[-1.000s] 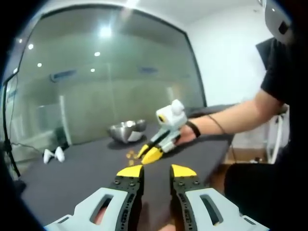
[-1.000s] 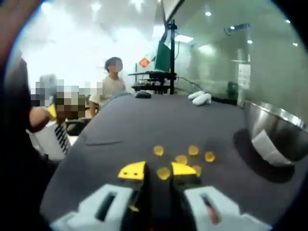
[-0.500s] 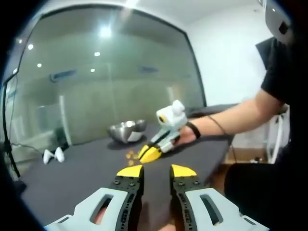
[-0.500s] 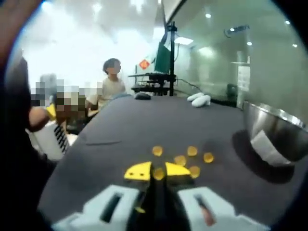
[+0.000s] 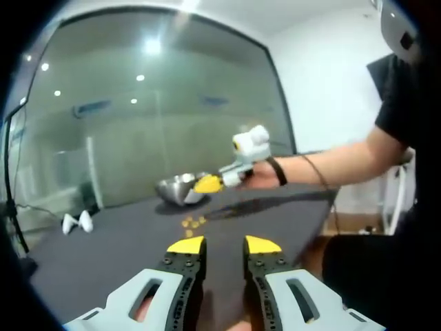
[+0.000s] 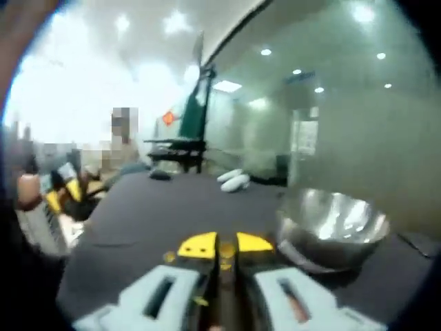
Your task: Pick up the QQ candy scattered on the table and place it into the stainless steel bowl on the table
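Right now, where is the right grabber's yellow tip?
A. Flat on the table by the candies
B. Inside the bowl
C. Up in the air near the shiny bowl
C. The right gripper is lifted off the table, close beside the stainless steel bowl, with the candies lying below.

The right gripper (image 6: 224, 245) has its yellow-tipped fingers (image 6: 198, 247) pinched on a QQ candy (image 6: 225, 251), raised above the dark table (image 6: 138, 214), near the stainless steel bowl (image 6: 331, 227).
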{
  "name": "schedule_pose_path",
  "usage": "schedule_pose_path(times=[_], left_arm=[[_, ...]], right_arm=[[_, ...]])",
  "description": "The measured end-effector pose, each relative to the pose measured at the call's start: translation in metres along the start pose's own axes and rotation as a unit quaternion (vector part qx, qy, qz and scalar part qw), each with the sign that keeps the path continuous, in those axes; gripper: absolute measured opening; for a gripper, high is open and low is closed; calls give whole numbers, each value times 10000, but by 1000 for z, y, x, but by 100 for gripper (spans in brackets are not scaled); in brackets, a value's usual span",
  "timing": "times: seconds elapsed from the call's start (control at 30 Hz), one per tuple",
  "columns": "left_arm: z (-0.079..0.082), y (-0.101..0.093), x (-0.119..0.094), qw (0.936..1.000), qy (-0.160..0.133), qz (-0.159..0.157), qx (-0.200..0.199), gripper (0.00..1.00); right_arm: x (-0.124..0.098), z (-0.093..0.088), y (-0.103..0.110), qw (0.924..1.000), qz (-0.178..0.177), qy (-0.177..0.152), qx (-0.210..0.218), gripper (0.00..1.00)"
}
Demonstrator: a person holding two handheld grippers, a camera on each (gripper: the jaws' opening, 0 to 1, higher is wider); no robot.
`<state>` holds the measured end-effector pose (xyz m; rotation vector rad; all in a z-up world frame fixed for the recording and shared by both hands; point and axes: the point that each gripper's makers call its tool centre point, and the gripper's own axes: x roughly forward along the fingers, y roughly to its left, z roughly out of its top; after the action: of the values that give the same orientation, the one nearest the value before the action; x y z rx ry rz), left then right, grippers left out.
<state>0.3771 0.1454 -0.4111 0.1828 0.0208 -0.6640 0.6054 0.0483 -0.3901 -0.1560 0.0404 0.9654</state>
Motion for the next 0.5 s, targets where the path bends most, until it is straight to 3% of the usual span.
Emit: schedule_pose_path(times=[0.1, 0.2, 0.27, 0.33, 0.5], left_arm=[[0, -1, 0, 10000, -3, -11, 2, 23], [1, -2, 0, 10000, -9, -19, 2, 23], [0, -2, 0, 10000, -5, -5, 2, 23], [1, -2, 0, 10000, -9, 5, -9, 23], [0, -3, -1, 10000, 24, -1, 16, 23]], right_arm=[[0, 12, -35, 9984, -556, -64, 110, 10], [5, 16, -73, 9921, -1211, 28, 328, 10], [10, 20, -87, 9896, -1393, 25, 363, 10], [15, 27, -97, 9882, -1493, -23, 350, 10], [24, 40, -98, 9871, -1570, -48, 305, 10]])
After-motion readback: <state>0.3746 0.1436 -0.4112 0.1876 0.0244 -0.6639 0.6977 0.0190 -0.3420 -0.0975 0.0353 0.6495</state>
